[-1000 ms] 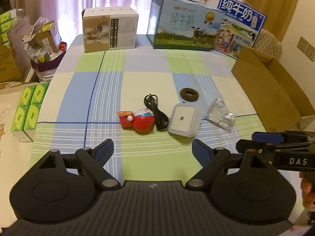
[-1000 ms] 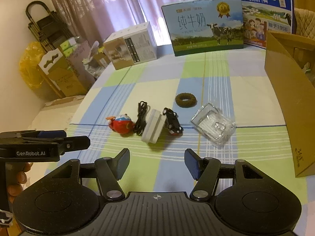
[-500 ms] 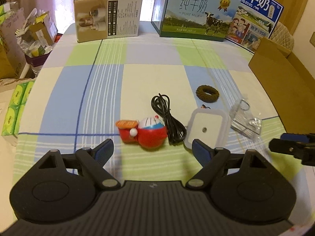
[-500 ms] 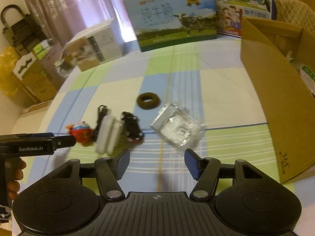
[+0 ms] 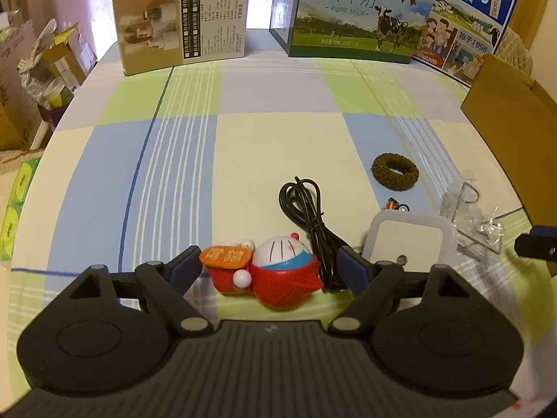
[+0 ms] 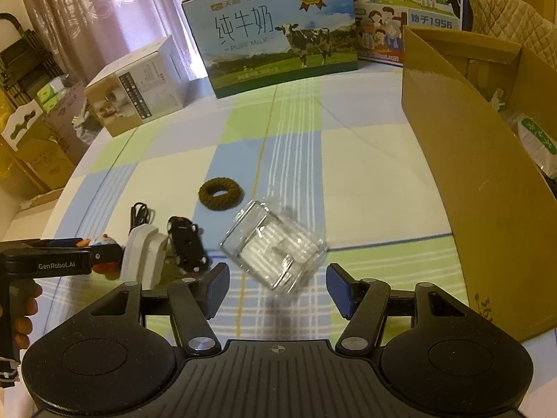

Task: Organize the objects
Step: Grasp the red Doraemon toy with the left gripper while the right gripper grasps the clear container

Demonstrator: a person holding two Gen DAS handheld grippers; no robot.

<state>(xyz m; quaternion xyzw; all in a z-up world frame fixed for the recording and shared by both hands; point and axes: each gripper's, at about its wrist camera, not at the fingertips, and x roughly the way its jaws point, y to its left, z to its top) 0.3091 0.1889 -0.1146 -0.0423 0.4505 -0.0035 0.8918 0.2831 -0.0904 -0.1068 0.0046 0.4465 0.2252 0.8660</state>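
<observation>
Looking along my left gripper, I see its blue-padded fingers spread wide on either side of the red and white cartoon cat toy, which lies on the checked tablecloth without either pad touching it. Just right of the toy sits a coiled black cable, its lower end running beside the right pad. Next comes the white square plug-in night light, with a small black toy car tucked just behind it. A brown braided ring lies farther back, apart from the rest. Right of the night light is the clear plastic box, tilted on the cloth. My right gripper hangs just in front of that box with its jaws wide apart, nothing between them. An open cardboard box stands at the right edge of the table. At the far side stand a beige product carton and two milk cartons. A hand grips the left tool's handle in the right wrist view.
</observation>
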